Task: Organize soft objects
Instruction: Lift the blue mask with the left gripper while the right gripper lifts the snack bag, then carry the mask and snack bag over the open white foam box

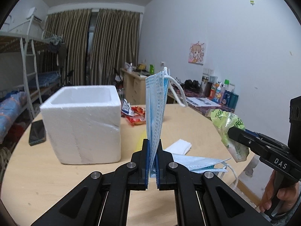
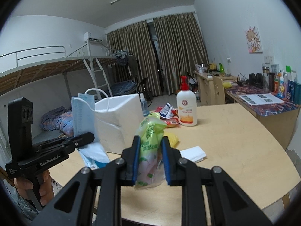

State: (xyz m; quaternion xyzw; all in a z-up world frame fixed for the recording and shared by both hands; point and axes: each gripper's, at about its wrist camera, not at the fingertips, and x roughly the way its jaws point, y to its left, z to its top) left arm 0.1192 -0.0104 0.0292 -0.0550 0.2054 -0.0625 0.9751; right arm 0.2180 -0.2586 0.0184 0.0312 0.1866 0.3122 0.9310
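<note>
Up front, the left gripper [image 1: 152, 145] pinches a blue mask [image 1: 155, 109] tight; the right gripper [image 2: 151, 141] clamps a green packet [image 2: 149, 137] — jaws narrow. Only the right view shows the lotion bottle [image 2: 186, 107].

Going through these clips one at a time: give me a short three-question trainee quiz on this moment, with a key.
1. True or false: the left gripper is clamped on a blue face mask.
2. What does the right gripper hold? A) lotion bottle B) green plastic packet C) phone
3. Fill in: the white foam box stands on the ______.

Key:
1. True; the mask stands up between the shut pads.
2. B, the green plastic packet; the lotion bottle and phone sit on the table.
3. Table.
</note>
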